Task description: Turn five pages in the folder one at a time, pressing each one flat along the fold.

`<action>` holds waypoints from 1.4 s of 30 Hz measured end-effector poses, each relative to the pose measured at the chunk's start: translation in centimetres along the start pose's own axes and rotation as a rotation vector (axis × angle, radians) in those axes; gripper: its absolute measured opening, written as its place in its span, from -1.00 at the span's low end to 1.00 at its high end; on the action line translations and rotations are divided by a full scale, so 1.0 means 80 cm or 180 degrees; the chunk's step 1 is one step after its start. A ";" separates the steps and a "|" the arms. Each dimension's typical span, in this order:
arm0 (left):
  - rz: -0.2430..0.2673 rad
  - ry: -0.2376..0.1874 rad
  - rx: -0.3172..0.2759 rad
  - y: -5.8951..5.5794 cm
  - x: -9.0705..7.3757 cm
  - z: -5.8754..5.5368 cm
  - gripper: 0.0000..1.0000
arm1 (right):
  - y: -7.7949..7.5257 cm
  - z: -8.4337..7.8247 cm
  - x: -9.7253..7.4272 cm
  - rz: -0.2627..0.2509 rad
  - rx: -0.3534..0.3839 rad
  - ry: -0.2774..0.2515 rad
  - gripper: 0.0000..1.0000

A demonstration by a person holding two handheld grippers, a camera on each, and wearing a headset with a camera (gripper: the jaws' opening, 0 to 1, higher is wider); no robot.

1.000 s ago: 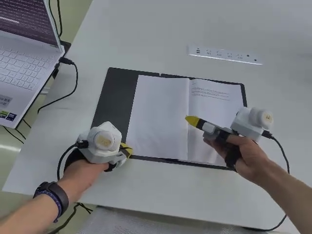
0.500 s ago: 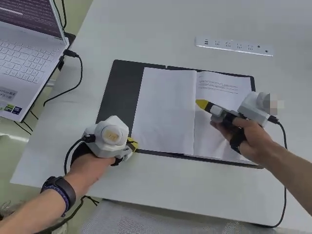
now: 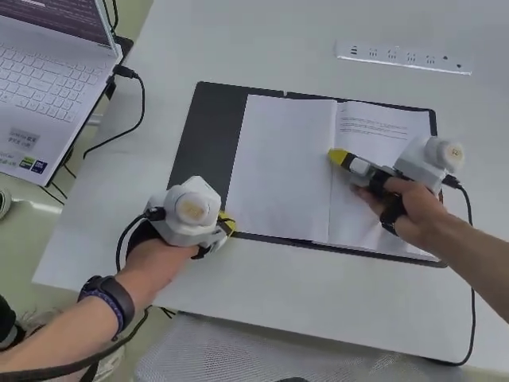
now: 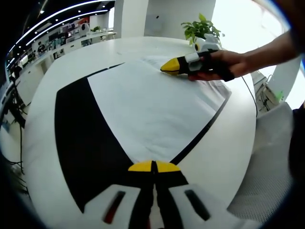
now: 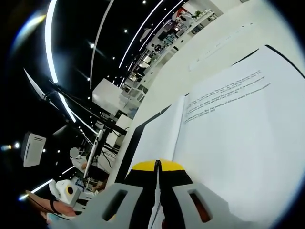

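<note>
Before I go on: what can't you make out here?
Printed text: too small to read, head view.
Right page, lower right corner: hidden by the right hand, head view.
Laptop: cut off by the left edge, head view.
Whether the right gripper touches the fold: tip too small, head view.

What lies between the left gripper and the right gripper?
The blank left page of the open folder lies there, nothing on it; the left gripper view shows it from left gripper to right gripper.
</note>
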State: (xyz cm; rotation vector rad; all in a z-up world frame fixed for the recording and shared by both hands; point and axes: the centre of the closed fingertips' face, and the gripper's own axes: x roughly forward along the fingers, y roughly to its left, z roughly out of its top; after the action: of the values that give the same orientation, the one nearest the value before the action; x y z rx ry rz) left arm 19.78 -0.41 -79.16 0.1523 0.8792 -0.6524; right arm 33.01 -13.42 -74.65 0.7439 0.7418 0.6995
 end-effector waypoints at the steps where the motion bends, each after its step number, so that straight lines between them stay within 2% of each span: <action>1: 0.0006 0.0001 0.0007 0.000 0.000 0.000 -1.00 | -0.004 0.001 0.001 0.0005 0.0016 0.0008 -1.00; 6: 0.0024 -0.0005 -0.0009 -0.001 0.000 0.001 -1.00 | -0.009 0.009 0.005 -0.0005 -0.0016 -0.0041 -1.00; 8: 0.0036 -0.0004 -0.0008 -0.001 0.000 0.001 -1.00 | -0.027 0.022 0.013 -0.0023 0.0067 -0.0124 -1.00; 12: 0.0062 -0.0006 -0.0025 -0.001 0.001 0.002 -1.00 | -0.025 0.031 0.019 -0.0033 0.0115 -0.0208 -1.00; 14: 0.0074 -0.0008 -0.0030 -0.001 0.000 0.002 -1.00 | -0.036 0.039 0.026 -0.0046 0.0097 -0.0227 -1.00; 17: 0.0078 -0.0007 -0.0031 0.000 0.001 0.002 -1.00 | -0.032 0.044 0.030 -0.0065 0.0063 -0.0249 -1.00; 19: 0.0076 -0.0006 -0.0023 0.000 0.001 0.002 -1.00 | -0.029 0.050 0.036 -0.0109 -0.0064 -0.0254 -1.00; 23: 0.0076 -0.0007 -0.0016 0.000 0.001 0.002 -1.00 | -0.031 0.061 0.045 -0.0172 -0.0113 -0.0241 -1.00; 24: 0.0076 -0.0008 -0.0022 0.000 0.001 0.002 -1.00 | -0.031 0.063 0.048 -0.0188 -0.0160 -0.0223 -1.00; 25: 0.0077 -0.0009 -0.0028 0.000 0.001 0.002 -1.00 | -0.041 0.067 0.055 -0.0206 -0.0260 -0.0147 -1.00; 27: 0.0080 -0.0011 -0.0031 0.000 0.001 0.002 -1.00 | -0.041 0.073 0.062 -0.0222 -0.0323 -0.0117 -1.00; 28: 0.0080 -0.0013 -0.0036 0.000 0.001 0.002 -1.00 | -0.043 0.076 0.064 -0.0226 -0.0296 -0.0144 -1.00; 30: 0.0079 -0.0017 -0.0043 0.001 0.001 0.002 -1.00 | -0.059 0.091 0.071 -0.0226 -0.0011 -0.0299 -1.00; 31: 0.0076 -0.0017 -0.0046 0.001 0.001 0.002 -1.00 | -0.055 0.092 0.069 -0.0221 0.0017 -0.0326 -1.00; 33: 0.0071 -0.0015 -0.0053 0.001 0.001 0.002 -1.00 | -0.055 0.093 0.071 -0.0222 -0.0030 -0.0332 -1.00; 42: 0.0065 -0.0017 -0.0066 0.000 0.000 0.002 -1.00 | -0.064 0.111 0.087 -0.0255 0.0044 -0.0462 -1.00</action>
State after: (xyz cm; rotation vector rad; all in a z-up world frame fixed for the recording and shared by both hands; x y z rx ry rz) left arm 19.88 -0.46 -79.09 0.1408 0.8781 -0.6241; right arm 45.28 -13.83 -76.42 0.7650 0.6410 0.5622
